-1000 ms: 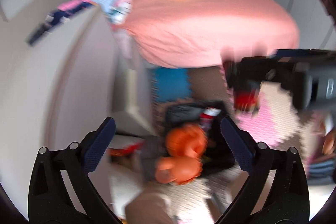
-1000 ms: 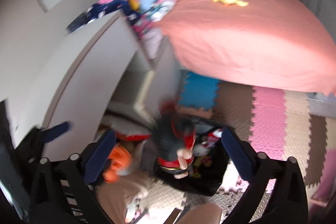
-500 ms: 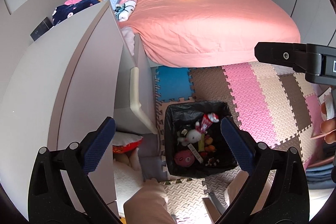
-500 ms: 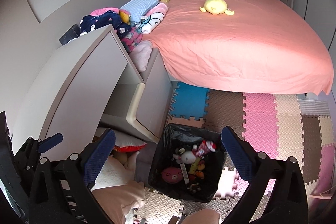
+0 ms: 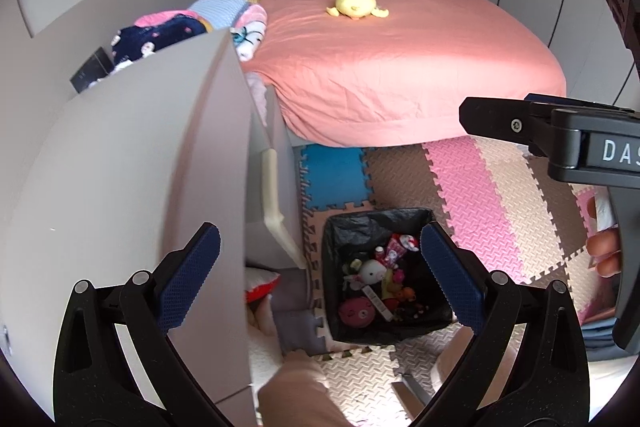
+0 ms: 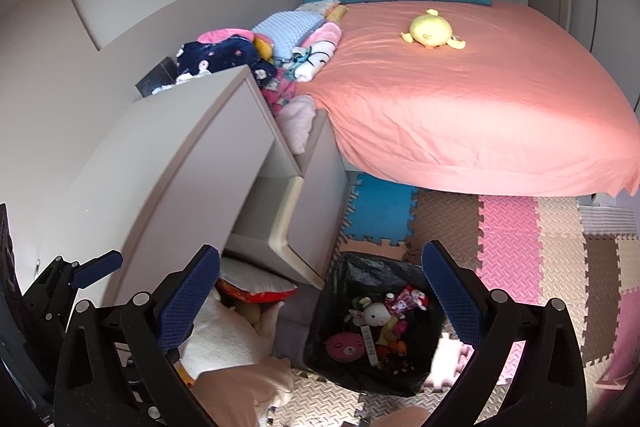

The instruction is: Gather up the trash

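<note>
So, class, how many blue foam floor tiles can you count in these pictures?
1. The blue foam tile lies at the foot of the bed, just beyond the black-lined bin. More may be hidden under the bed.

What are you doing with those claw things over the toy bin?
A person holds a claw in each hand above a black-lined bin on the foam floor mat. The left claw and the right claw are both open and empty. The bin already holds small toys and wrappers, like a white bunny and a pink bear face. A yellow plush sits on the pink bed.
</note>
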